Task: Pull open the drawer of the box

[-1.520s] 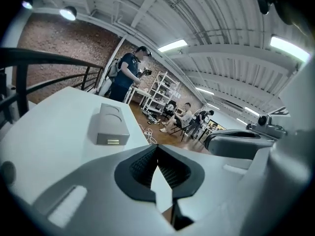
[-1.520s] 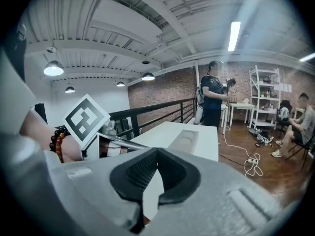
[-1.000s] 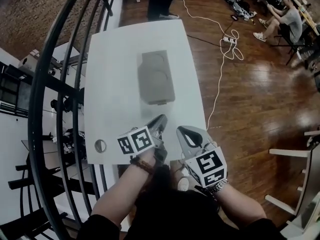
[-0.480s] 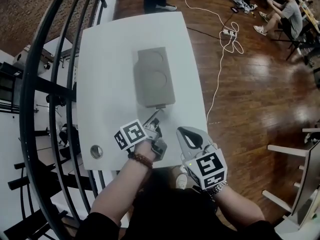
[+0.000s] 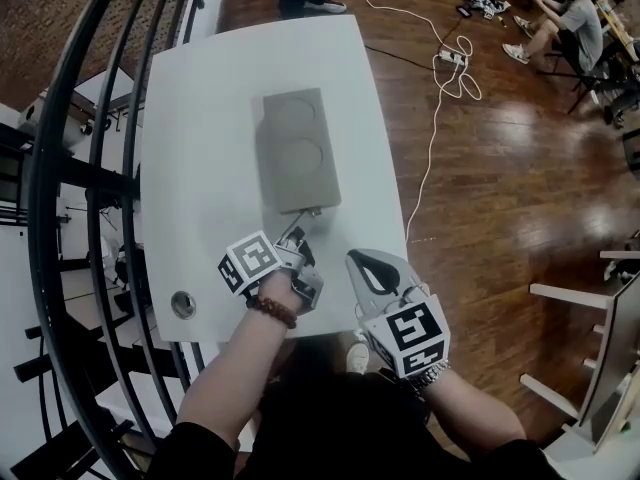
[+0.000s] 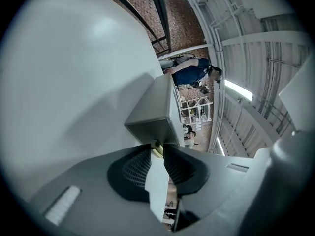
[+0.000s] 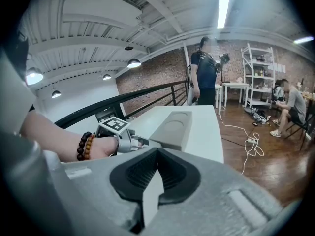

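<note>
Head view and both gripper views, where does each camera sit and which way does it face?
Head view: on the person's head, looking down at the table and box; forearms, left hand-held gripper and right hand-held gripper show.
Left gripper view: on the left hand-held gripper, facing the box's near end; its closing jaws flank the handle.
Right gripper view: on the right hand-held gripper, looking across the table; its shut jaws and the left hand show.
Shared: all three see the box.

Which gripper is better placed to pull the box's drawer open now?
Left. The left gripper is at the near end of the box, its jaws closing with the drawer knob between their tips. The right gripper is farther back, off to the side, shut on nothing.
</note>
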Motion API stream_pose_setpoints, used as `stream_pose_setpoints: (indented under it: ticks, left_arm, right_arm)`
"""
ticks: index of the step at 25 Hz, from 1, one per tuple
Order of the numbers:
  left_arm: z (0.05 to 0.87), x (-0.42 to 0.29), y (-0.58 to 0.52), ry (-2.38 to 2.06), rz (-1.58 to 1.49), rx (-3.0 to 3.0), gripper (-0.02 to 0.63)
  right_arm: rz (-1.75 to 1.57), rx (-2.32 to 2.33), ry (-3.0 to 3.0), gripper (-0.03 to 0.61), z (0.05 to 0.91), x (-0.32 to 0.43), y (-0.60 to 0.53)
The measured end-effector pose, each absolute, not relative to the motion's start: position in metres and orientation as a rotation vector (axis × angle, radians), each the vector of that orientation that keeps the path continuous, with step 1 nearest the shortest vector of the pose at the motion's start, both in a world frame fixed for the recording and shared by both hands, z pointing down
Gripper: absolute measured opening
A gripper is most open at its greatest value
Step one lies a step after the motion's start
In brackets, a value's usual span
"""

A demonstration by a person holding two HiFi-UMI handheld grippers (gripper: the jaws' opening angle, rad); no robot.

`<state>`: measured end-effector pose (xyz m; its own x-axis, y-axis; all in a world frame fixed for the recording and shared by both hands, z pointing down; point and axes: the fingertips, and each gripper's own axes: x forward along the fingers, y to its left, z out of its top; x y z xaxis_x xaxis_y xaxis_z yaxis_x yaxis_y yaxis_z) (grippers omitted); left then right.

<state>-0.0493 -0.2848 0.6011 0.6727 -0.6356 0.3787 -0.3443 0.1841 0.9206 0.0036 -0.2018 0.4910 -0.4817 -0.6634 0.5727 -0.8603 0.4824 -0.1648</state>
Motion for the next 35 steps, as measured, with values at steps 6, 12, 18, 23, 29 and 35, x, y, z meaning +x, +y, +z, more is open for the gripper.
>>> stream_pose_setpoints:
  ticks: [6,12,18,23,29,35]
  left_arm:
    - [0.601,-0.051,-0.283,-0.885,-0.26,1.428,0.066]
    - [0.603,-0.053,-0.268,-0.887,-0.248,1.429,0.064]
    - [0.603,-0.05,-0.254,-0.889,-0.224,1.418,0.063]
    - [0.605,-0.051,-0.237,-0.885,-0.219,1.404,0.063]
    - [0.607,-0.05,-0.21,-0.883,-0.229,1.381,0.061]
    - [0.607,-0.047,-0.184,-0.888,-0.233,1.368,0.06]
  right_arm:
    - [0.606,1.268,-2.306,-0.009,0.49,0.006,-0.198]
    - [0.609,1.272,-2.309,-0.009,0.489,0.004,-0.187]
    - [0.591,1.265,-2.332,-0.009,0.482,0.006,-0.188]
    - [0.579,1.253,-2.343,-0.009,0.479,0.005,-0.178]
    - [0.553,1.249,-2.36,-0.009,0.474,0.007,-0.163]
    - [0.533,1.24,-2.376,-0.009,0.466,0.01,-0.145]
